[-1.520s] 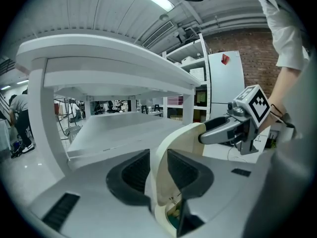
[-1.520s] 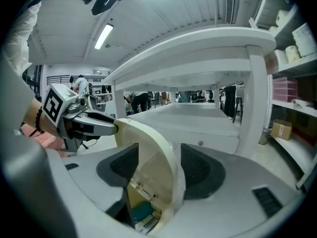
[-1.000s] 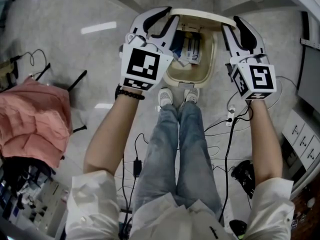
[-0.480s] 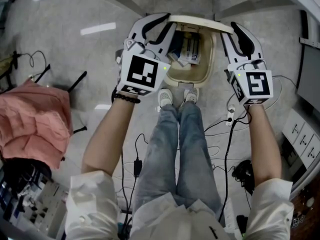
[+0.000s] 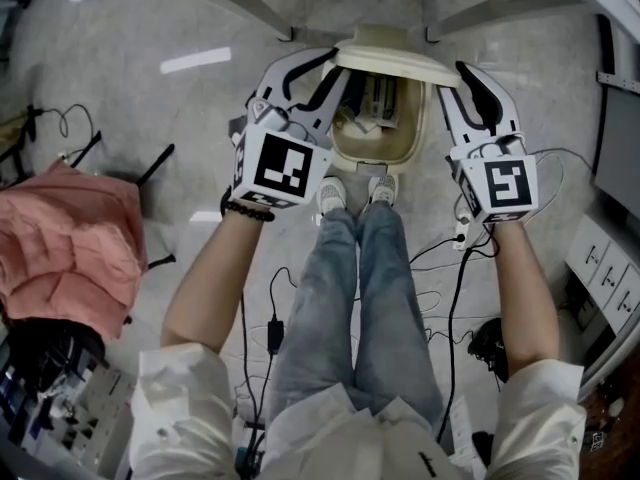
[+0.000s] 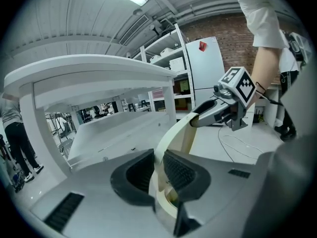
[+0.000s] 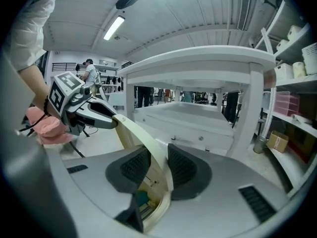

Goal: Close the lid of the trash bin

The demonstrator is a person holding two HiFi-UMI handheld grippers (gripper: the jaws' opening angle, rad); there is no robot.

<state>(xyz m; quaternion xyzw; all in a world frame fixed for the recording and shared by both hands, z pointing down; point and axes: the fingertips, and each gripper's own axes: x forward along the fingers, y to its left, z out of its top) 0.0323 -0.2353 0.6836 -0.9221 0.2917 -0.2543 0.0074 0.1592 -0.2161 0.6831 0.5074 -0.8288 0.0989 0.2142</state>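
Closing step: I pinch the lid, top centre, with left gripper and right gripper. Next: lower it evenly onto the bin.

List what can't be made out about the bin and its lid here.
- What is in the bin: in the head view the lid and left claw cover most of it, and the rest is too small to name.
- Lid hinge: no view shows it; in the head view the lid itself covers it.
- Bin's inside, gripper views: only a sliver shows under the claws.
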